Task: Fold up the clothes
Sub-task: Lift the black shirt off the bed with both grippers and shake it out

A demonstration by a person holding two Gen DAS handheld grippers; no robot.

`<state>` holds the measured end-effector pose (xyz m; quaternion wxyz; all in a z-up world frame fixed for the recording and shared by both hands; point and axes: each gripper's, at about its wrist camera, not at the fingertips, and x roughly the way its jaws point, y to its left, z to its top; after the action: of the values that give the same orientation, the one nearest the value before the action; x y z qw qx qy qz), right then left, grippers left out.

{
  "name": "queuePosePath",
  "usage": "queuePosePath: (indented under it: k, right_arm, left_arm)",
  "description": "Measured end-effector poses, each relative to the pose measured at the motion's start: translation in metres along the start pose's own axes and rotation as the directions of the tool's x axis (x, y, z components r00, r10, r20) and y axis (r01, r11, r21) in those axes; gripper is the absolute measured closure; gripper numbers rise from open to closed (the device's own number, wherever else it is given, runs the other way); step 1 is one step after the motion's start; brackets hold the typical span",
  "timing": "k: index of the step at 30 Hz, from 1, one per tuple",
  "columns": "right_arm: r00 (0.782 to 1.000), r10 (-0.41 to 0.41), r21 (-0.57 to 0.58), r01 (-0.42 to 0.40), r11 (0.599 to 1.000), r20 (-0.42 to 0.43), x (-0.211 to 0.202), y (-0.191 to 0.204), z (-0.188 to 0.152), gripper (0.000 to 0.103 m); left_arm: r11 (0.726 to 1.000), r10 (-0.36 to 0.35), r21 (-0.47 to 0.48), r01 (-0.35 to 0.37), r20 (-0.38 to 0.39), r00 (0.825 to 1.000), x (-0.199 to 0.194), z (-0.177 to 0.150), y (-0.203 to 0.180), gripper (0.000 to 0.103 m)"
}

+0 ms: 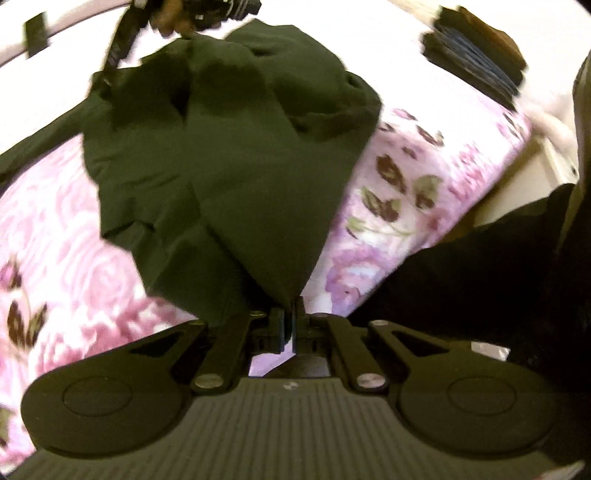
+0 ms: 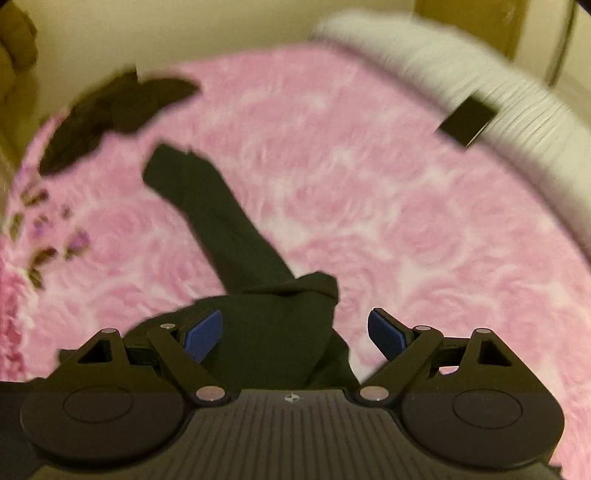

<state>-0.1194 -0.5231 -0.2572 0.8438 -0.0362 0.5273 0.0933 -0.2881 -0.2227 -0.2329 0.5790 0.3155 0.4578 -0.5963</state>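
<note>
Left gripper: its jaws are clenching a pinched point of the dark green garment, which is fanning out from the fingertips and rising away from them.

Garment, left wrist view: it is draping in loose folds over the pink floral blanket, with one edge trailing off to the left.

Right gripper: its jaws are standing wide and released, the blue pads pressing on nothing.

Garment, right wrist view: a bunched part of the dark green garment is lying between the open fingers, nearer the left pad and partly covering it, apart from the right pad; a sleeve is stretching away from it, up and to the left across the blanket.

Farther off, right wrist view: a dark heap of cloth is lying near the blanket's far left edge, and a white ribbed cover is running along the far right.

Farther off, left wrist view: a stack of folded dark clothes is sitting at the upper right, and a hand holding dark gear is blurring at the top.
</note>
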Motion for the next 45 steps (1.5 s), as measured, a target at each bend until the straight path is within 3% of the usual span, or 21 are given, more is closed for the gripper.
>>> queuePosePath:
  k: [1, 2, 3, 4, 7, 10, 11, 13, 16, 20, 23, 26, 29, 34, 37, 39, 41, 43, 45]
  right_arm:
    - [0.998, 0.017, 0.009, -0.016, 1.000, -0.064, 0.018, -0.003, 0.005, 0.015]
    - [0.991, 0.034, 0.020, -0.032, 0.999, -0.128, 0.036, -0.005, 0.010, 0.035]
    - [0.986, 0.051, 0.050, -0.044, 0.998, -0.156, 0.044, -0.008, 0.010, 0.062]
    - [0.984, 0.068, 0.091, -0.054, 0.994, -0.166, 0.046, -0.011, 0.007, 0.098]
    - [0.995, 0.070, 0.158, -0.058, 0.986, -0.070, 0.012, -0.022, -0.001, 0.100]
    - [0.996, -0.072, 0.223, 0.059, 0.973, 0.050, -0.052, -0.045, -0.006, 0.101]
    - [0.986, -0.144, 0.265, 0.119, 0.957, 0.079, -0.080, -0.057, -0.014, 0.101]
    - [0.947, -0.297, 0.356, 0.238, 0.904, 0.121, -0.139, -0.080, -0.034, 0.101]
    - [0.859, -0.495, 0.505, 0.372, 0.779, 0.131, -0.235, -0.100, -0.083, 0.102]
    - [0.727, -0.681, 0.635, 0.486, 0.601, 0.088, -0.342, -0.064, -0.150, 0.102]
    - [0.640, -0.767, 0.747, 0.487, 0.453, 0.048, -0.404, -0.010, -0.188, 0.102]
    - [0.536, -0.843, 0.821, 0.460, 0.337, 0.046, -0.466, 0.044, -0.209, 0.102]
    - [0.401, -0.913, 0.864, 0.431, 0.260, 0.075, -0.529, 0.090, -0.211, 0.102]
    - [0.136, -0.980, 0.908, 0.375, 0.185, 0.144, -0.620, 0.162, -0.207, 0.102]
    - [0.016, -0.984, 0.925, 0.337, 0.172, 0.177, -0.654, 0.190, -0.203, 0.102]
    - [-0.052, -0.980, 0.933, 0.321, 0.165, 0.192, -0.671, 0.203, -0.202, 0.102]
    - [-0.094, -0.975, 0.935, 0.314, 0.162, 0.201, -0.685, 0.207, -0.203, 0.102]
    - [-0.109, -0.972, 0.936, 0.313, 0.164, 0.207, -0.694, 0.205, -0.205, 0.102]
    - [-0.111, -0.973, 0.928, 0.338, 0.154, 0.202, -0.692, 0.194, -0.205, 0.102]
  left_arm:
    - [1.000, 0.020, -0.011, -0.020, 0.005, 1.000, -0.002, -0.001, 0.001, 0.102]
    - [0.999, 0.042, -0.018, -0.042, 0.011, 0.999, -0.004, -0.002, 0.004, 0.102]
    - [0.998, 0.064, -0.026, -0.064, 0.017, 0.998, -0.007, -0.003, 0.006, 0.102]
    - [0.996, 0.088, -0.032, -0.087, 0.023, 0.996, -0.012, -0.003, 0.011, 0.102]
    - [0.984, 0.175, 0.016, -0.176, 0.046, 0.983, -0.031, 0.009, 0.034, 0.102]
    - [0.958, 0.263, 0.092, -0.273, 0.104, 0.959, -0.054, 0.035, 0.067, 0.102]
    - [0.946, 0.285, 0.121, -0.301, 0.130, 0.950, -0.061, 0.045, 0.076, 0.102]
    - [0.920, 0.301, 0.193, -0.341, 0.209, 0.931, -0.078, 0.072, 0.090, 0.102]
    - [0.861, 0.293, 0.314, -0.400, 0.336, 0.895, -0.104, 0.115, 0.097, 0.102]
    - [0.740, 0.241, 0.471, -0.480, 0.481, 0.843, -0.147, 0.155, 0.081, 0.102]
    - [0.660, 0.186, 0.529, -0.534, 0.574, 0.798, -0.189, 0.176, 0.072, 0.101]
    - [0.581, 0.111, 0.554, -0.597, 0.672, 0.732, -0.242, 0.197, 0.061, 0.101]
    - [0.521, 0.031, 0.549, -0.654, 0.753, 0.658, -0.296, 0.212, 0.050, 0.101]
    - [0.459, -0.072, 0.498, -0.735, 0.846, 0.528, -0.385, 0.222, 0.033, 0.101]
    - [0.436, -0.110, 0.465, -0.770, 0.877, 0.468, -0.430, 0.220, 0.025, 0.101]
    - [0.429, -0.125, 0.458, -0.778, 0.884, 0.451, -0.448, 0.223, 0.023, 0.101]
    - [0.430, -0.131, 0.462, -0.776, 0.882, 0.452, -0.457, 0.231, 0.024, 0.101]
    - [0.435, -0.128, 0.474, -0.765, 0.874, 0.469, -0.453, 0.243, 0.031, 0.101]
    - [0.455, -0.111, 0.504, -0.734, 0.850, 0.514, -0.431, 0.268, 0.041, 0.100]
